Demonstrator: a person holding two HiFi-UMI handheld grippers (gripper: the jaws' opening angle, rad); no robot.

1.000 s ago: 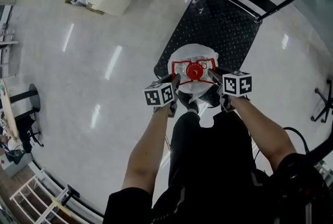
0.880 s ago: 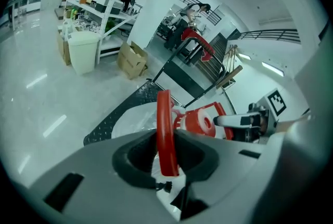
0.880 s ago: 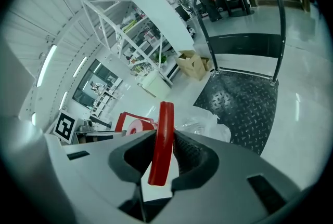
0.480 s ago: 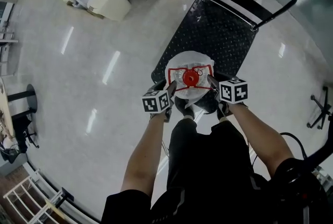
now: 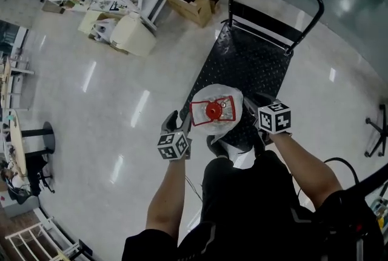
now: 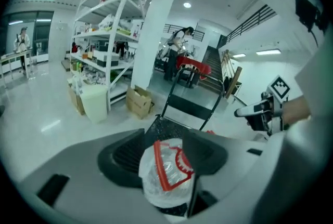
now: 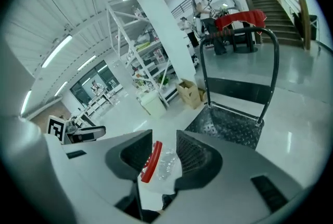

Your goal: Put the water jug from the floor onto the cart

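Water jug (image 5: 216, 112) on cart (image 5: 254, 60); left tool (image 5: 179, 124), right tool (image 5: 252, 106) newly wider-jawed, higher.

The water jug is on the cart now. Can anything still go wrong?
The water jug seems to stand at the near end of the cart, so it might topple off if that rolls. The left gripper and right gripper have just been opening, the jug between their jaws but ungripped; a careless swing could knock it.
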